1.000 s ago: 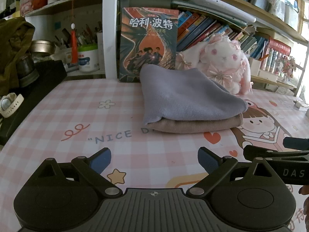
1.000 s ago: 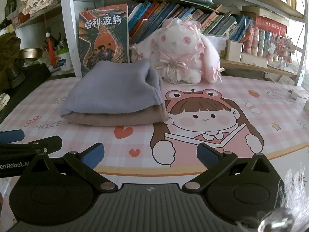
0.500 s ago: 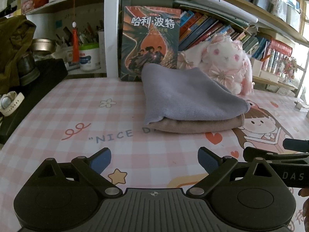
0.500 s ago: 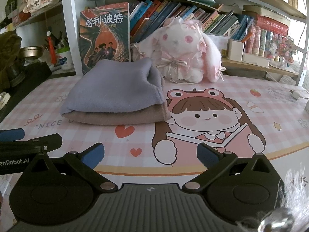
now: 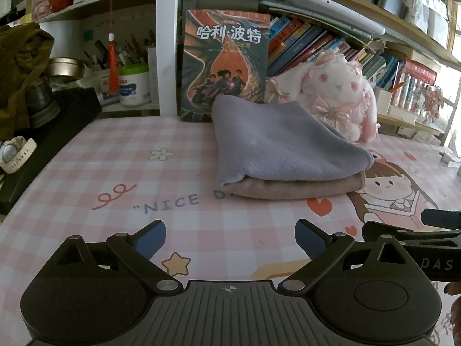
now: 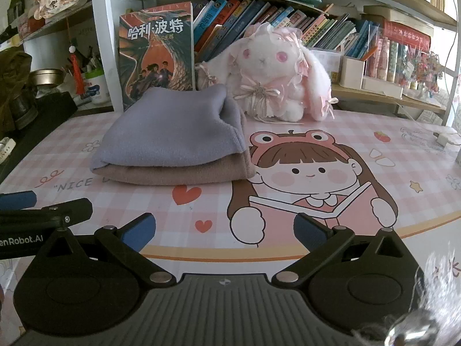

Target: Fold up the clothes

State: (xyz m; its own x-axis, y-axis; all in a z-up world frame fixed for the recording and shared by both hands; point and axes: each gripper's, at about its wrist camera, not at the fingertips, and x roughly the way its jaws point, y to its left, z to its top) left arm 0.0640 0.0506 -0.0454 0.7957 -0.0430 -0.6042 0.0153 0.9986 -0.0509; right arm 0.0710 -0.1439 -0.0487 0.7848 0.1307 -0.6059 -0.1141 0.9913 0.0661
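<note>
Your left gripper (image 5: 230,238) has its jaws spread wide, blue pads well apart, nothing between them and nothing touched. It hangs above the pink checked tablecloth (image 5: 86,173), on the near side of the folded stack. Same story on your right gripper (image 6: 224,228): jaws wide apart, empty, over the cartoon girl print (image 6: 305,178) that sits just right of the stack.

The stack is your landmark. The grey cloth (image 5: 276,144) lies folded on top of the tan cloth (image 5: 299,186), both flat on the tablecloth, clear of both grippers. Behind the stack the Harry Potter book (image 5: 226,63) stands upright against the shelf. The plush bunny (image 6: 273,77) sits behind and to the right of the stack, close to its back corner. In the right wrist view your left gripper shows at the left edge, level with the stack's near side.
</note>
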